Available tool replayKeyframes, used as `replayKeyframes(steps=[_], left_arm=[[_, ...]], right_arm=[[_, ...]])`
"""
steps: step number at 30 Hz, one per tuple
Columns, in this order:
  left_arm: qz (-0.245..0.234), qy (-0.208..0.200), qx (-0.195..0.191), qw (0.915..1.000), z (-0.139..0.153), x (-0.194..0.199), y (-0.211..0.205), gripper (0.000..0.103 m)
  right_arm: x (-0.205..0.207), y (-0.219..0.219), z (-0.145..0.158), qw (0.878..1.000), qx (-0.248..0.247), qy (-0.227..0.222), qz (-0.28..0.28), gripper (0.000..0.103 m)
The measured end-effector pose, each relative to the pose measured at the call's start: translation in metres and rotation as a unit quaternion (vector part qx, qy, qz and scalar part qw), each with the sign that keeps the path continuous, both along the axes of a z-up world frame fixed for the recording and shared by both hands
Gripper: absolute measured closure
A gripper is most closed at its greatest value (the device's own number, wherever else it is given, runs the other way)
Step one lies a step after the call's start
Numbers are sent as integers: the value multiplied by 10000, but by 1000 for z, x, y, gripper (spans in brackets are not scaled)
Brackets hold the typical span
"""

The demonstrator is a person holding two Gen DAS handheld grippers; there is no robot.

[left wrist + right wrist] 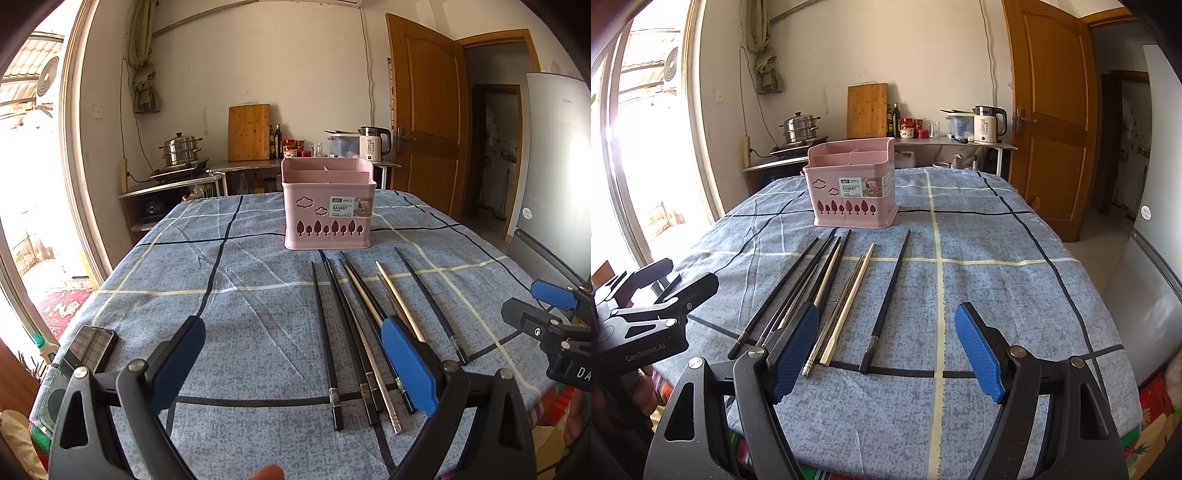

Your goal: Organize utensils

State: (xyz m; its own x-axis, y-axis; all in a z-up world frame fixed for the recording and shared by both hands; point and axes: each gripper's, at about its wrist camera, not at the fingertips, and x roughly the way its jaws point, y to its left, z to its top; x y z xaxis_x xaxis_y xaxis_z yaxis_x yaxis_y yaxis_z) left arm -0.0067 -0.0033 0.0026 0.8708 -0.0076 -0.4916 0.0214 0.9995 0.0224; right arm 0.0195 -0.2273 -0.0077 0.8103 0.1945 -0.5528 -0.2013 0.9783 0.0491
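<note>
1. A phone [94,347] lies at the far left edge of the table [221,295], on the blue checked cloth [997,295].
2. The left gripper [295,365] hangs low over the near side of the table. Its two blue pads [404,365] are spread wide apart, and it holds nothing.
3. Its right pad sits above the thick ends of the chopsticks [354,332]. I cannot tell if it touches them.
4. The chopsticks lie flat on the cloth in a loose row, with their thin tips pointing at the basket. Most are black, one is silver metal [380,387] and one is pale wood [849,310].
5. One black chopstick [888,299] lies by itself, a little apart on the right of the bunch.
6. The pink basket [327,214] stands upright just past the chopstick tips, near the middle of the table. It has walls inside that split it into parts, and no chopsticks stick out of it.
7. The right gripper [886,354] hangs over the near edge too. Its blue pads are spread wide and it holds nothing. The lone black chopstick lies between them, under the gap.
8. A brown door [1052,110] stands open behind the table on the right.
</note>
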Motion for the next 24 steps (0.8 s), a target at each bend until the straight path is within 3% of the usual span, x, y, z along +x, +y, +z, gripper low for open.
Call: replayKeyframes(steps=[24], left_arm=[[11, -45, -7, 10000, 3, -4, -2, 5]], right_arm=[[-1, 2, 1, 10000, 5, -21, 22, 27]])
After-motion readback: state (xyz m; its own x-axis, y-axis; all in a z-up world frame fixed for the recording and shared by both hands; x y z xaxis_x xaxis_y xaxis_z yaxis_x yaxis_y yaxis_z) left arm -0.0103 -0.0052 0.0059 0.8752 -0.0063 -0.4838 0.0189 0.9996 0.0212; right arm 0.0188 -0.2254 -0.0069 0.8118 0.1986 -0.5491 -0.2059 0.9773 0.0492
